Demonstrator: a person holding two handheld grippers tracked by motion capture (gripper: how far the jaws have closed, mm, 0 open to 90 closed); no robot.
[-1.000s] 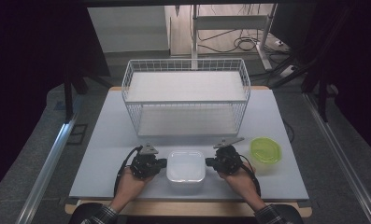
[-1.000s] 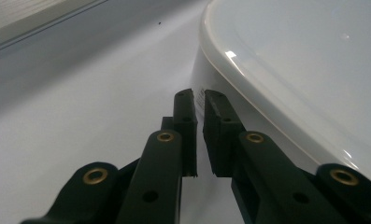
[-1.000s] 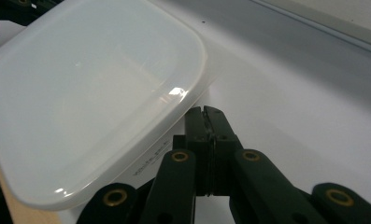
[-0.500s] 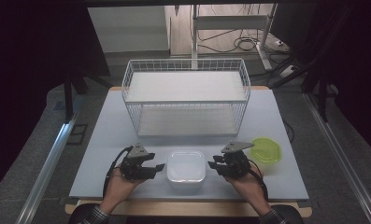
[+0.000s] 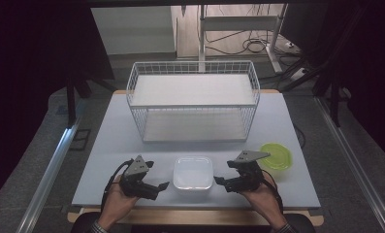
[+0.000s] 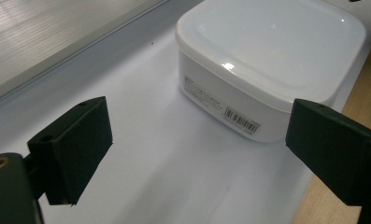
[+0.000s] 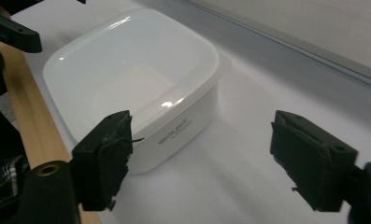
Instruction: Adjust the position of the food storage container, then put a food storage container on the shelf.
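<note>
I have the white lidded container (image 5: 193,172) sitting on the pale tabletop (image 5: 107,145), close to my edge and roughly midway across it, with its lid on and the long wooden lip of the tabletop just behind it from my side. My left tool (image 5: 153,187) hangs just off the container's left side, jaws spread wide and gripping nothing; in the left gripper view the container (image 6: 272,60) lies ahead between the two black jaws, nearer the right one, with a barcode label (image 6: 241,119) on the wall facing me. My right tool (image 5: 224,183) sits just off the container's right side, likewise released with empty jaws; in the right gripper view the container (image 7: 136,79) lies ahead and toward the left jaw, a line of small print on its side wall, too small for me to read. Neither tool touches the container, as far as I can tell from above. Each tool rests in a hand coming up from the bottom of the high view, with a grey three-cornered plate on top. Farther back, a white wire basket (image 5: 192,104) stands across the middle of the tabletop. A yellow-green round lid or dish (image 5: 276,155) lies flat just right of my right tool, apart from the container.
</note>
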